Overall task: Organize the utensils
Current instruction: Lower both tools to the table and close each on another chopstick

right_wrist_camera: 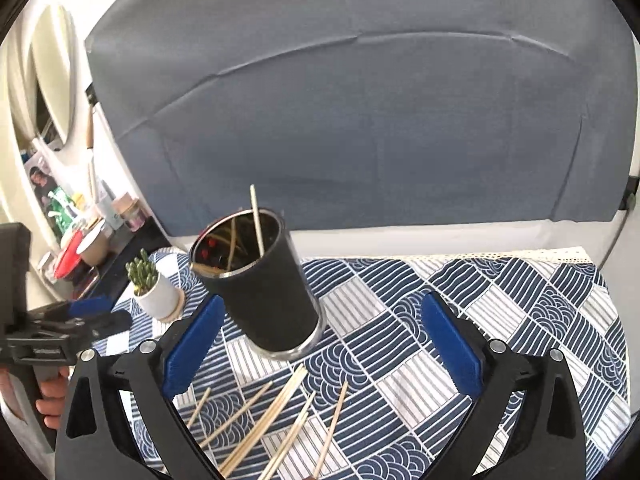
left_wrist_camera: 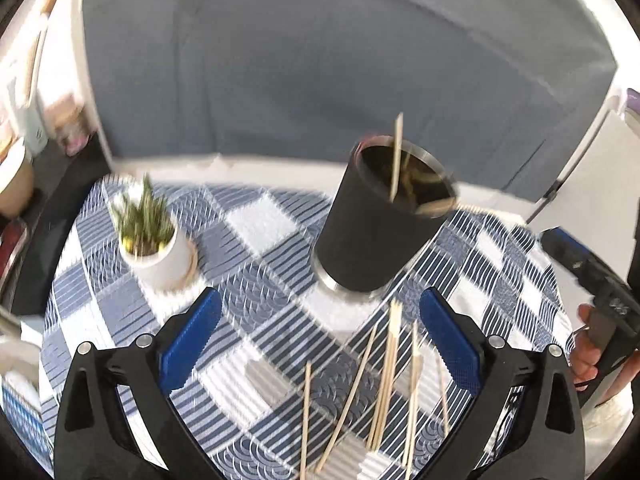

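Observation:
A black cup with a steel rim (left_wrist_camera: 376,224) (right_wrist_camera: 264,280) stands on the blue-and-white patterned cloth (left_wrist_camera: 264,256) (right_wrist_camera: 500,320). One wooden chopstick (left_wrist_camera: 397,156) (right_wrist_camera: 257,220) leans out of it. Several loose chopsticks (left_wrist_camera: 384,376) (right_wrist_camera: 276,416) lie on the cloth in front of the cup. My left gripper (left_wrist_camera: 320,328) hovers open above them, nothing between its blue pads. My right gripper (right_wrist_camera: 320,340) is also open and empty, with the cup just beyond its left finger (right_wrist_camera: 196,344). Each view catches the other gripper at its edge, held by a hand.
A small green plant in a white pot (left_wrist_camera: 154,240) (right_wrist_camera: 156,292) sits left of the cup on a coaster. A grey backdrop (right_wrist_camera: 360,120) rises behind the table. Cups and jars (right_wrist_camera: 96,236) crowd a shelf at the far left.

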### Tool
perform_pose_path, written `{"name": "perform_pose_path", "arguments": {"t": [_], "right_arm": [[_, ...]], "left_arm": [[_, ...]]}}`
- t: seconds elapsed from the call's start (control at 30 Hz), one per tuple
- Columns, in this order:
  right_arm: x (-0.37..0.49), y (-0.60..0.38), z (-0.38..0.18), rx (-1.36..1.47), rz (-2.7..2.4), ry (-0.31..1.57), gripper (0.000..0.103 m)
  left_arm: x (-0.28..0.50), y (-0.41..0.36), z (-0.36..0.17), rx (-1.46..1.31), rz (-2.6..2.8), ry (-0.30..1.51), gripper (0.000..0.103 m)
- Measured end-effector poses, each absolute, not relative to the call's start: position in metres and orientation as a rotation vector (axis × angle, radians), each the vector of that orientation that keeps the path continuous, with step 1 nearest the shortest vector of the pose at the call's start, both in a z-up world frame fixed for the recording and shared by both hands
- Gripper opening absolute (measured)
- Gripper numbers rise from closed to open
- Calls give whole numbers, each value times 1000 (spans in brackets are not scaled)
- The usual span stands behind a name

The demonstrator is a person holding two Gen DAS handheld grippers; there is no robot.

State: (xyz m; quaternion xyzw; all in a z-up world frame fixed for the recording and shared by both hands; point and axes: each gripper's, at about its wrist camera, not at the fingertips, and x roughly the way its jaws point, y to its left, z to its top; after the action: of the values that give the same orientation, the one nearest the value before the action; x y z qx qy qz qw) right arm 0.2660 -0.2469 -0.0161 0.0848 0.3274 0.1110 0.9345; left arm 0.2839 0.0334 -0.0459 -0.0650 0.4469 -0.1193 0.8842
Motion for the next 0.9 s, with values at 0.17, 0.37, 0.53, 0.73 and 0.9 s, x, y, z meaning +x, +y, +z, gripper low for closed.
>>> {"name": "perform_pose_path", "arguments": {"t": [0.17, 0.37, 0.53, 0.73, 0.9], "right_arm": [[254, -241, -41, 171, 256, 740, 95], [251, -232, -77, 110, 173, 868, 95], [252, -226, -117, 82, 158, 1016, 95], [253, -226, -157, 60, 115, 1146, 94], [257, -227, -173, 49, 73, 1195, 94]], "left_arm": [[271, 36, -86, -137, -224, 1043, 97], [259, 27, -123, -39, -225, 1130, 97], [253, 28, -150, -19, -208, 1193, 97], [253, 31, -169, -6, -162, 1258, 97], [258, 30, -181, -1, -137, 1286, 97]]}}
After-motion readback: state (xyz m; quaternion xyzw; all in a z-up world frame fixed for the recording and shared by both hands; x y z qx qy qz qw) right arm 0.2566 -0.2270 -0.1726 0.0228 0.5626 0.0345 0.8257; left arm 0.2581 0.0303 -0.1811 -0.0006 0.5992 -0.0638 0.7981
